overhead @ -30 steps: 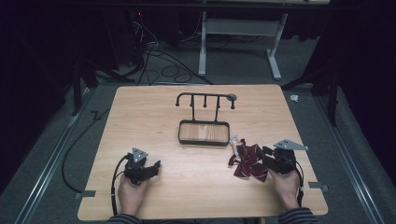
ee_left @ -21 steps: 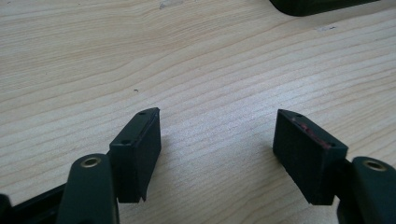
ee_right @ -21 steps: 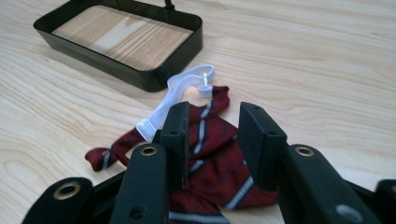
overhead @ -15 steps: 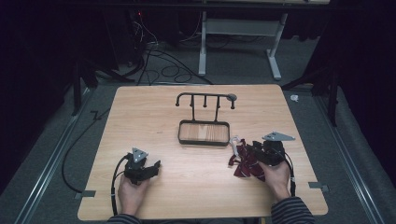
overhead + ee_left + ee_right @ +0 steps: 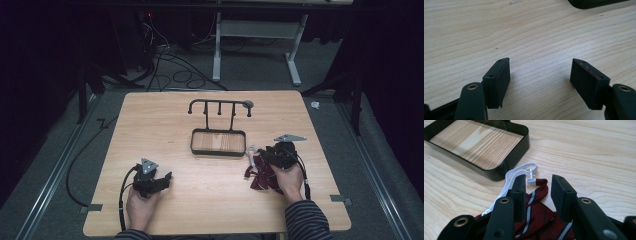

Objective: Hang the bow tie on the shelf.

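Your right gripper [image 5: 539, 182] straddles the striped tie [image 5: 536, 217], jaws apart, tray [image 5: 521, 145] at ten o'clock; your left gripper [image 5: 540, 68] rests with its jaws apart.

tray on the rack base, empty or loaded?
Empty. The black tray shows only its bare wood-grain floor; the striped tie lies outside it on the table.

Bright lit table [image 5: 210, 200] — dark surroundings, soft shadows, sharp close views — mild edge blur
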`<state>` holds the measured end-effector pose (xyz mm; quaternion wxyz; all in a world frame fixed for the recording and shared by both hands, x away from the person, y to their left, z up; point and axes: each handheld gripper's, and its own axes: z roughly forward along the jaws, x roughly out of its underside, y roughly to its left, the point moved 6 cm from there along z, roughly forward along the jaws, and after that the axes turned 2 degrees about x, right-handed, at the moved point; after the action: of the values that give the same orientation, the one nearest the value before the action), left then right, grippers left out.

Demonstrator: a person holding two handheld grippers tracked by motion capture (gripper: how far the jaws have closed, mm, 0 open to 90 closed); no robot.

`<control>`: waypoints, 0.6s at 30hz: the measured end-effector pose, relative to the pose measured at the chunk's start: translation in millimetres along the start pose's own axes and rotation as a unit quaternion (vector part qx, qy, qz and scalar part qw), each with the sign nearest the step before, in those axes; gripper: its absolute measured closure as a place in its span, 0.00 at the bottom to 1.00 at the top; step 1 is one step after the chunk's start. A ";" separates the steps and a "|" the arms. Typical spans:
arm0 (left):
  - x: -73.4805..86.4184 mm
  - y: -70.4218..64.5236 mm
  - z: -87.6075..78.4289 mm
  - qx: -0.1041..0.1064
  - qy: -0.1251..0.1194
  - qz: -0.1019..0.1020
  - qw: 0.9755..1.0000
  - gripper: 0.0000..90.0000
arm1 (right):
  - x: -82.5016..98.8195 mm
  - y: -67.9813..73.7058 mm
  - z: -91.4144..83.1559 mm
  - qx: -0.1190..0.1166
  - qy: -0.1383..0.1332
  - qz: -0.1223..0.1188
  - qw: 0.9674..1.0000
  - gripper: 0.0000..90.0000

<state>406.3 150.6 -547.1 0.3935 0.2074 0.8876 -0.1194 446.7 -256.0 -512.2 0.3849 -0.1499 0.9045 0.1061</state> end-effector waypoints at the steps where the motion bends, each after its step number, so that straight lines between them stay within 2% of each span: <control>1: 0.0 0.0 -0.1 0.000 0.000 0.000 1.000 0.36 | -0.2 0.0 1.3 -0.001 0.002 0.001 1.000 0.74; 16: 0.0 0.0 0.0 0.000 0.000 0.000 1.000 0.36 | 2.6 -6.8 21.0 0.011 0.032 0.018 0.999 0.74; 18: 0.0 -0.2 0.0 0.000 0.000 0.001 1.000 0.36 | 3.5 -6.8 23.2 0.010 0.034 0.015 0.999 0.77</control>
<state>406.2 150.4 -547.2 0.3933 0.2080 0.8876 -0.1191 462.3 -255.9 -531.0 0.3541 -0.1359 0.9201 0.0979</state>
